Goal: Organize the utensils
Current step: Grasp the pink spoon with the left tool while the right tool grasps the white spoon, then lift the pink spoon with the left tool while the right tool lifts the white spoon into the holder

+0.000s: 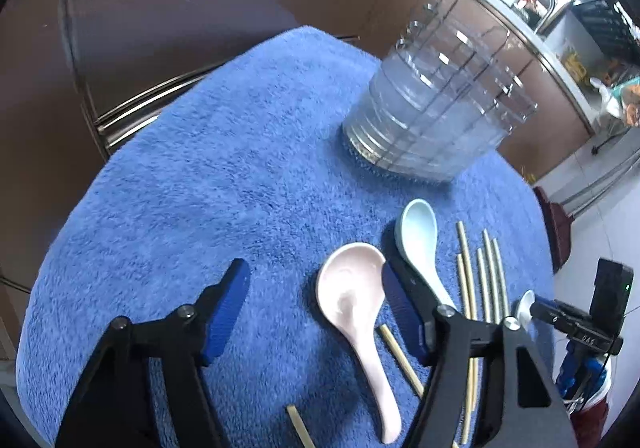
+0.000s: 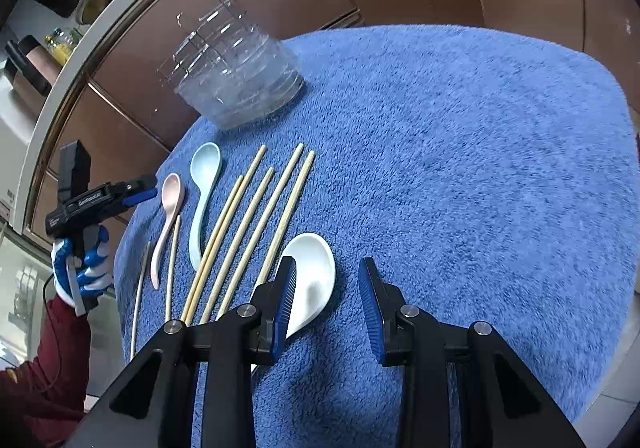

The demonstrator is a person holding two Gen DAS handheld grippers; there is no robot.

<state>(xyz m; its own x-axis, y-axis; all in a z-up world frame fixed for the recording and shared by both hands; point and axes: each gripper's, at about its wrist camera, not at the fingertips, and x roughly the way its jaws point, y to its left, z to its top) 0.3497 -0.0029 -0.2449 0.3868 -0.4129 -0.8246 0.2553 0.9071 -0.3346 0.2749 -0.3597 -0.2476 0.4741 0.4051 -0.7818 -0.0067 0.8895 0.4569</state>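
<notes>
On a blue towel point(image 1: 240, 167) lie a pink spoon point(image 1: 352, 292), a light blue spoon point(image 1: 416, 232) and several wooden chopsticks point(image 1: 486, 276). My left gripper point(image 1: 316, 276) hangs open over the pink spoon, whose bowl sits just inside the right finger; the pads do not press on it. In the right wrist view my right gripper point(image 2: 327, 266) stands open low over a white spoon point(image 2: 314, 288), its bowl beside the left finger. The chopsticks point(image 2: 260, 215), the pink spoon point(image 2: 172, 195) and the light blue spoon point(image 2: 204, 167) lie to its left.
A clear plastic utensil holder point(image 1: 432, 107) with dividers stands at the towel's far edge, also the holder point(image 2: 240, 83) in the right view. Brown cabinet fronts point(image 1: 180, 7) rise behind. A gloved hand point(image 2: 80, 260) with a dark red sleeve holds the left gripper.
</notes>
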